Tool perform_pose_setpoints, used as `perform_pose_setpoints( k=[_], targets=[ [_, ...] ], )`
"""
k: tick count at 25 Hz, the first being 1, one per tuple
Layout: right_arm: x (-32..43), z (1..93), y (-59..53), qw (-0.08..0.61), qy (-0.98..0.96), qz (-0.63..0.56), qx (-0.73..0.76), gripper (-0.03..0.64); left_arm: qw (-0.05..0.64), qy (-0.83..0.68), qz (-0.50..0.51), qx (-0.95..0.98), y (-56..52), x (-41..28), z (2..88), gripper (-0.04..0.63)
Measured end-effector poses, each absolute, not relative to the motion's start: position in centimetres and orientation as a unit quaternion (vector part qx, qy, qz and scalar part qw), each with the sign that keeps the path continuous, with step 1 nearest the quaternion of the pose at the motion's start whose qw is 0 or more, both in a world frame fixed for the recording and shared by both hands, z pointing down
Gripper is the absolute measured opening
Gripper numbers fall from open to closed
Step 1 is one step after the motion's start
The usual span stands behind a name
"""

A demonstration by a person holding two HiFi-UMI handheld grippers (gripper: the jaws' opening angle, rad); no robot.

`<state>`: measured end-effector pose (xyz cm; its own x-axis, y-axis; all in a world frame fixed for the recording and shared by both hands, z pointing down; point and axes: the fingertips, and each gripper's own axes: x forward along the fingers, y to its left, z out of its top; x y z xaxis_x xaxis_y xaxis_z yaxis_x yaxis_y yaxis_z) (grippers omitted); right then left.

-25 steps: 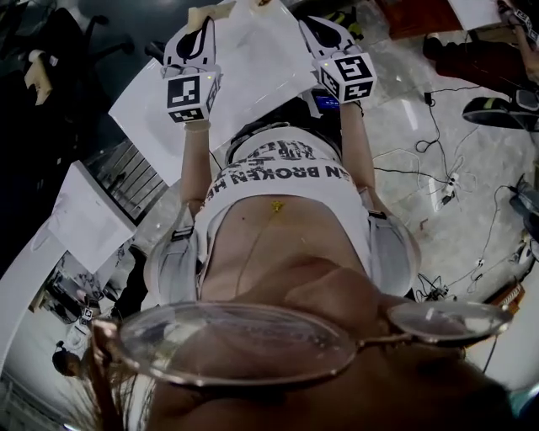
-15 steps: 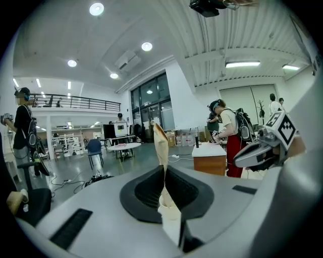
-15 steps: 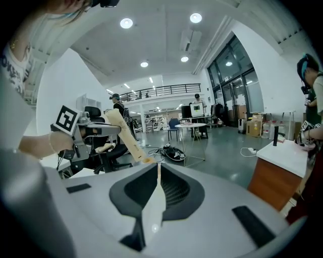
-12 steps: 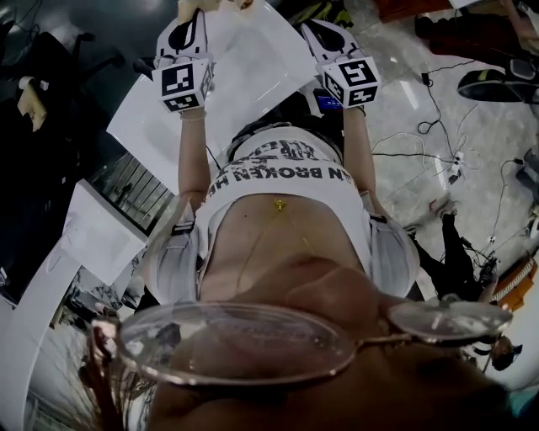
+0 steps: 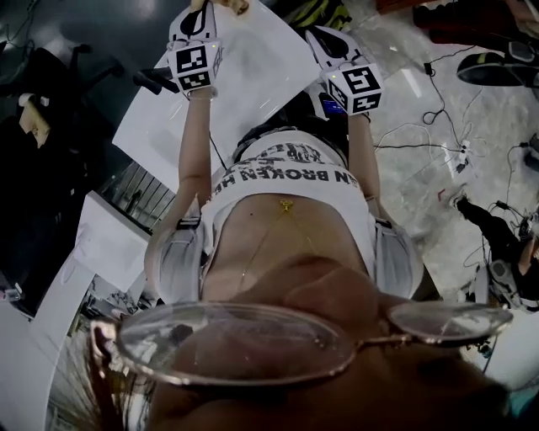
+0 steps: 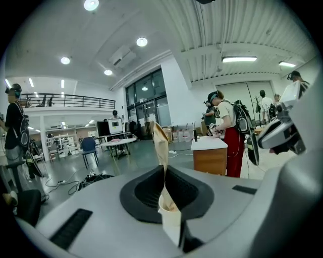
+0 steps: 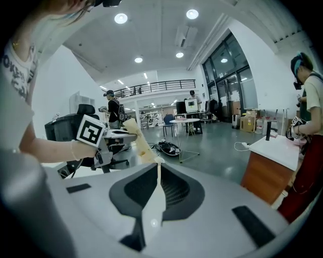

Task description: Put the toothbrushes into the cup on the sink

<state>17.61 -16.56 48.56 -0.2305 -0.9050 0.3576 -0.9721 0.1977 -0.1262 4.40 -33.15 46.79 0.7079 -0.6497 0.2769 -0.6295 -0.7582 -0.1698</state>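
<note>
No toothbrush, cup or sink shows in any view. In the head view the person holds both grippers out past a white printed shirt. My left gripper (image 5: 202,7) is at the top left and my right gripper (image 5: 313,32) at the top right, each with its marker cube. In the left gripper view the beige pads (image 6: 161,151) of my left gripper (image 6: 160,138) meet with nothing between them. The right gripper view shows my right gripper (image 7: 139,138) shut and empty as well. The left gripper's marker cube (image 7: 91,133) is beside it at the left.
A white tabletop (image 5: 253,76) lies beyond the grippers. Cables (image 5: 421,151) trail over the glossy floor at the right. Behind is an open hall with office chairs (image 6: 90,150), tables (image 7: 184,122), a wooden cabinet (image 6: 209,156) and people standing, one in red trousers (image 6: 233,151).
The left gripper has moved up the head view, further from the body, and its marker cube looks smaller. The right gripper has barely shifted. The floor and table have slid as the head turned.
</note>
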Motion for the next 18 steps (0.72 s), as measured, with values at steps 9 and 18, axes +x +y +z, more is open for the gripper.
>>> perform_pose_setpoints(
  k=[9,18],
  targets=[
    [19.1,50.0,-15.8,0.095,-0.74,0.189,0.638,0.038,0.044,0.319,-0.225,-0.92,-34.4,6.4,53.7,0.021],
    [19.4,50.2,-15.7,0.094,-0.732,0.195,0.646,0.038,0.033,0.297,-0.252,-0.921,-34.1,6.8,56.4,0.021]
  ],
)
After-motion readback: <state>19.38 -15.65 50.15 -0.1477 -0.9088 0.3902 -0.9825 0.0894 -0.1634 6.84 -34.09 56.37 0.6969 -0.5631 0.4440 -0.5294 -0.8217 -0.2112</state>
